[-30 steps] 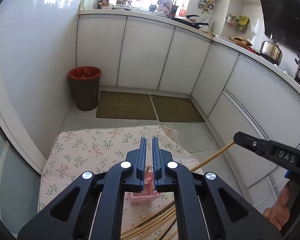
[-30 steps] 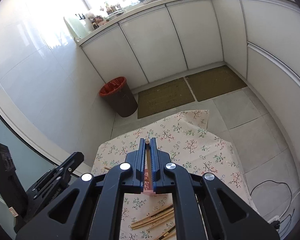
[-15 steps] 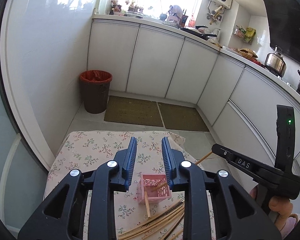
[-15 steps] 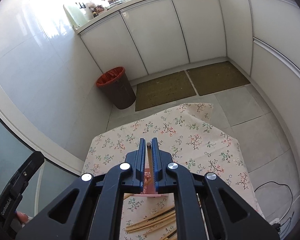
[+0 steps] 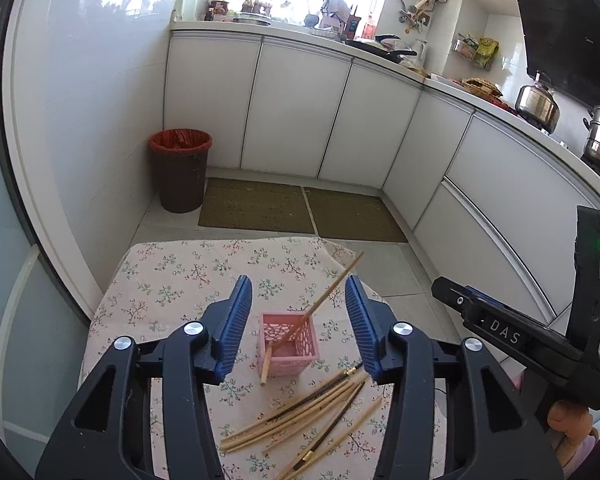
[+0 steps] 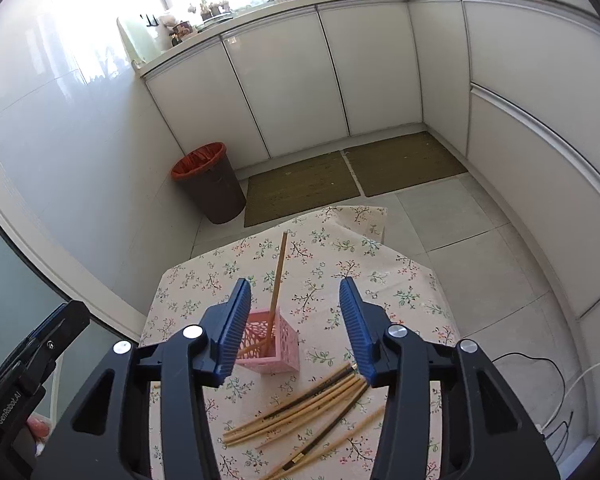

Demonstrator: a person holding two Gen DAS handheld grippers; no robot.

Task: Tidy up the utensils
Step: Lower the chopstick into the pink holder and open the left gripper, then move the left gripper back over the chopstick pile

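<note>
A pink lattice holder point(image 5: 289, 343) point(image 6: 269, 342) stands on the floral-cloth table point(image 5: 172, 280) point(image 6: 400, 280). One wooden chopstick point(image 5: 320, 304) point(image 6: 277, 280) leans in it. In the left wrist view another short stick point(image 5: 266, 365) hangs over its front wall. Several loose chopsticks point(image 5: 312, 408) point(image 6: 312, 404) lie on the cloth in front of it. My left gripper point(image 5: 299, 324) is open and empty above the holder. My right gripper point(image 6: 296, 322) is open and empty above the holder; its body shows at the right of the left wrist view point(image 5: 512, 340).
The small table drops off to a tiled floor on all sides. A brown bin with a red liner point(image 5: 180, 172) point(image 6: 208, 184) stands by the wall. Two floor mats point(image 5: 300, 212) lie before white cabinets point(image 5: 300, 112). Cables point(image 6: 556, 400) lie on the floor at right.
Both grippers have opened and drawn back and up. My right gripper has let go of the chopstick, which now leans in the pink holder.
</note>
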